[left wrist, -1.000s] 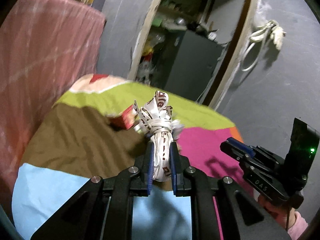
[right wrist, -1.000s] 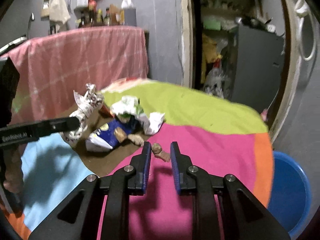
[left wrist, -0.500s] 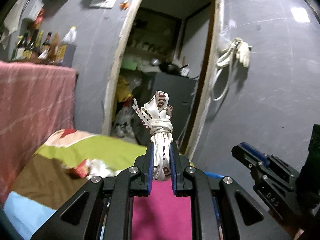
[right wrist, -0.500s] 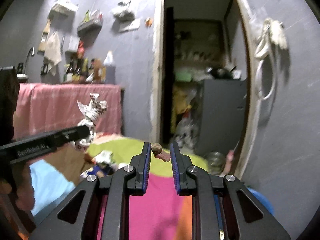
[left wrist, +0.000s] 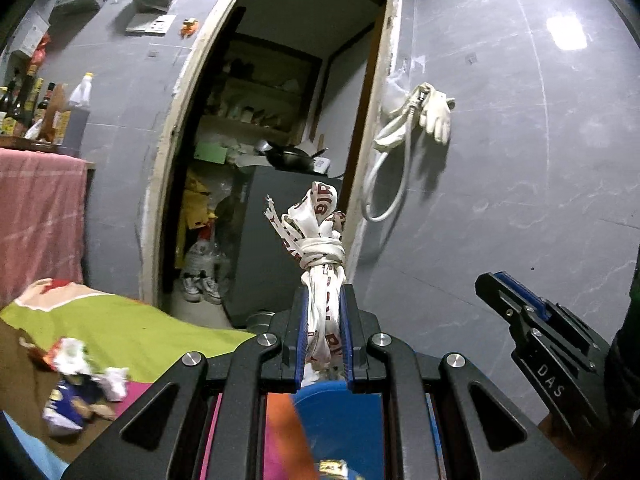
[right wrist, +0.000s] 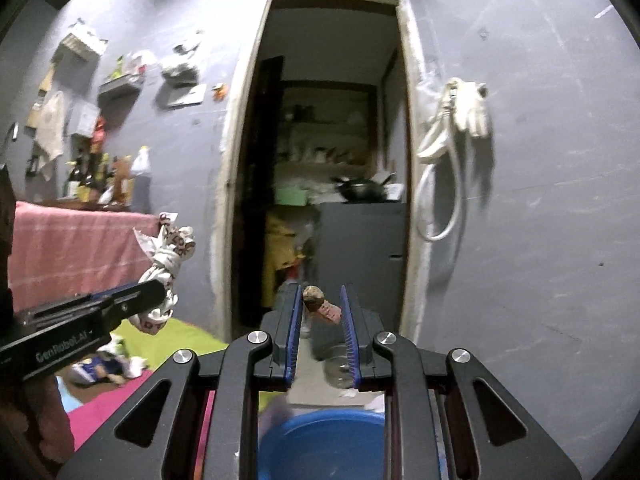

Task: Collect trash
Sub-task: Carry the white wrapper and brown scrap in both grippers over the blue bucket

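My left gripper (left wrist: 323, 308) is shut on a knotted white wrapper with red print (left wrist: 318, 240); it also shows at the left of the right wrist view (right wrist: 166, 264). My right gripper (right wrist: 320, 304) is shut on a small brown scrap (right wrist: 320, 304) wedged between its blue pads. Both are raised over a blue basin (right wrist: 324, 444), which shows below the jaws in both views (left wrist: 340, 420). More trash (left wrist: 76, 384), a purple packet and crumpled white paper, lies on the multicoloured cloth (left wrist: 120, 328) at lower left.
A doorway (right wrist: 328, 160) into a cluttered storeroom is straight ahead. A white glove and hose (right wrist: 452, 140) hang on the grey wall to the right. A pink-draped counter with bottles (right wrist: 80, 240) stands at the left.
Both grippers have lifted from the cloth and swung right, keeping their trash. The blue basin has come into view under the jaws and the trash pile has dropped to the lower left.
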`<action>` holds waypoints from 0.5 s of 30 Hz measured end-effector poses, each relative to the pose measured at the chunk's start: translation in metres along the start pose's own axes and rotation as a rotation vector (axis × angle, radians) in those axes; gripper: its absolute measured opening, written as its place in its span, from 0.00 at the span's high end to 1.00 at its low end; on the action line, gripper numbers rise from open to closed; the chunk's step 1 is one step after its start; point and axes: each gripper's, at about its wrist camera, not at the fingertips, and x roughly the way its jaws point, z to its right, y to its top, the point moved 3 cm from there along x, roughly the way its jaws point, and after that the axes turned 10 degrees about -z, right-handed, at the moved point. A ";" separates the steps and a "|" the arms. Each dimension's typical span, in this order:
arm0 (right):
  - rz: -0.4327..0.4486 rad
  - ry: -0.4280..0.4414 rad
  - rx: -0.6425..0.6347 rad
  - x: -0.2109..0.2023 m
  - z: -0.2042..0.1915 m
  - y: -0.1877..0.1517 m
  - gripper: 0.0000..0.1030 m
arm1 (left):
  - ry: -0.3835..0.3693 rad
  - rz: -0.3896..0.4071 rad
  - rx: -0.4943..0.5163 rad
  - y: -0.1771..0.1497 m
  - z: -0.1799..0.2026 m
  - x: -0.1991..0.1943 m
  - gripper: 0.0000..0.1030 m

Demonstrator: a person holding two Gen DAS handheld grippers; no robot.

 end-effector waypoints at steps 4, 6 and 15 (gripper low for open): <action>0.010 -0.045 -0.003 0.001 0.016 -0.006 0.83 | -0.002 -0.006 0.015 -0.003 0.012 0.017 0.89; 0.007 -0.061 0.005 0.001 0.023 -0.011 0.83 | 0.007 -0.006 0.024 -0.005 0.016 0.024 0.89; -0.036 -0.097 0.027 0.014 0.044 -0.026 0.83 | 0.004 -0.062 0.031 -0.013 0.024 0.060 0.88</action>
